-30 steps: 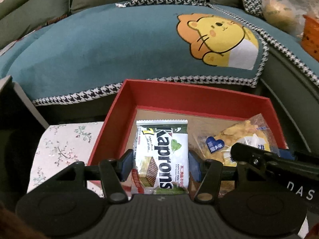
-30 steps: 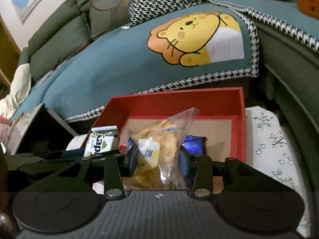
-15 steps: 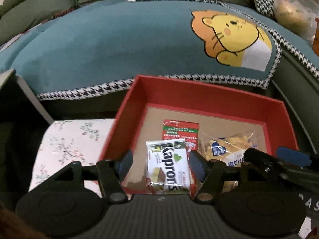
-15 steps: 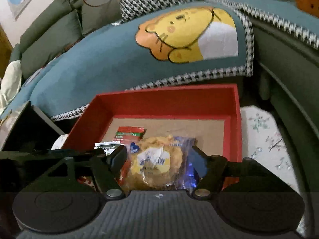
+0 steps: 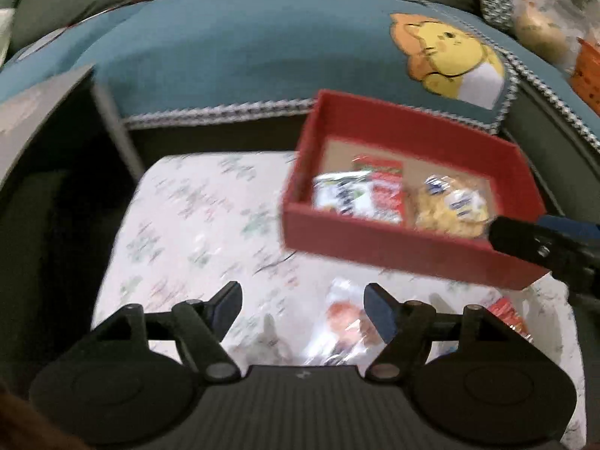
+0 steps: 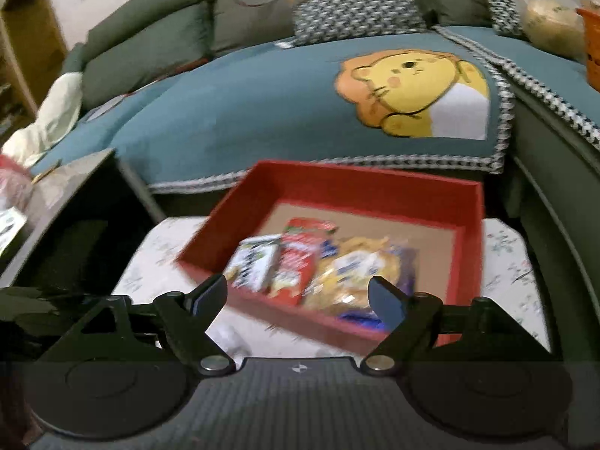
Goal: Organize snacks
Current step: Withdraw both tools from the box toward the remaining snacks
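A red box stands on a floral-cloth table. In it lie a white-green Kaprons wafer pack, a red snack pack, a clear bag of yellow snacks and a blue pack. My left gripper is open and empty, above the table left of the box. A clear pack with red lies between its fingers on the cloth. My right gripper is open and empty at the box's front wall.
A teal sofa cover with a lion picture runs behind the table. A dark side table stands at the left. Another red pack lies on the cloth at the right. The right gripper's finger shows in the left wrist view.
Both grippers have opened wider and pulled back from the box. The wafer pack and the yellow snack bag now lie in the box. The left gripper has moved left over the cloth.
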A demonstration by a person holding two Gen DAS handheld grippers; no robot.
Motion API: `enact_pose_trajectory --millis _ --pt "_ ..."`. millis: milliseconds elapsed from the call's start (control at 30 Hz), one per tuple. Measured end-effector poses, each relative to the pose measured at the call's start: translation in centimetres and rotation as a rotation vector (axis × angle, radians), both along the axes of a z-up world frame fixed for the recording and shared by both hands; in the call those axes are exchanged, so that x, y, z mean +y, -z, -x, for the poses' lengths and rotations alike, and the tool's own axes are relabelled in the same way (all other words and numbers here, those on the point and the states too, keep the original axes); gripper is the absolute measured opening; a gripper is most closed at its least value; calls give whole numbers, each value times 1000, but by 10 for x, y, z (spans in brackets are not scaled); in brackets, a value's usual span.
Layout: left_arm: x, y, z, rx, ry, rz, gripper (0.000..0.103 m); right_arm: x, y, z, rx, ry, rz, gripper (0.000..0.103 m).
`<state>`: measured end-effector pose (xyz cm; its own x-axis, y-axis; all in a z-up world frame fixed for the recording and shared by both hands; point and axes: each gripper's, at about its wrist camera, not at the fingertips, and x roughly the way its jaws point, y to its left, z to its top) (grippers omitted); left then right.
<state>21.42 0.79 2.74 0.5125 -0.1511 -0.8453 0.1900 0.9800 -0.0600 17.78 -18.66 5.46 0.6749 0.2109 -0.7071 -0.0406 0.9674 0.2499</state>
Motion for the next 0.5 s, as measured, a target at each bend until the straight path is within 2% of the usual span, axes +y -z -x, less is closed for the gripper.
enact_pose_trajectory --millis 233,433,500 --pt "54 22 25 104 -159 43 101 50 5 26 46 -115 42 87" --pt "88 28 46 117 -237 67 101 58 14 40 98 -136 4 87" --pt "98 35 48 154 -277 127 101 63 19 41 110 -145 15 87"
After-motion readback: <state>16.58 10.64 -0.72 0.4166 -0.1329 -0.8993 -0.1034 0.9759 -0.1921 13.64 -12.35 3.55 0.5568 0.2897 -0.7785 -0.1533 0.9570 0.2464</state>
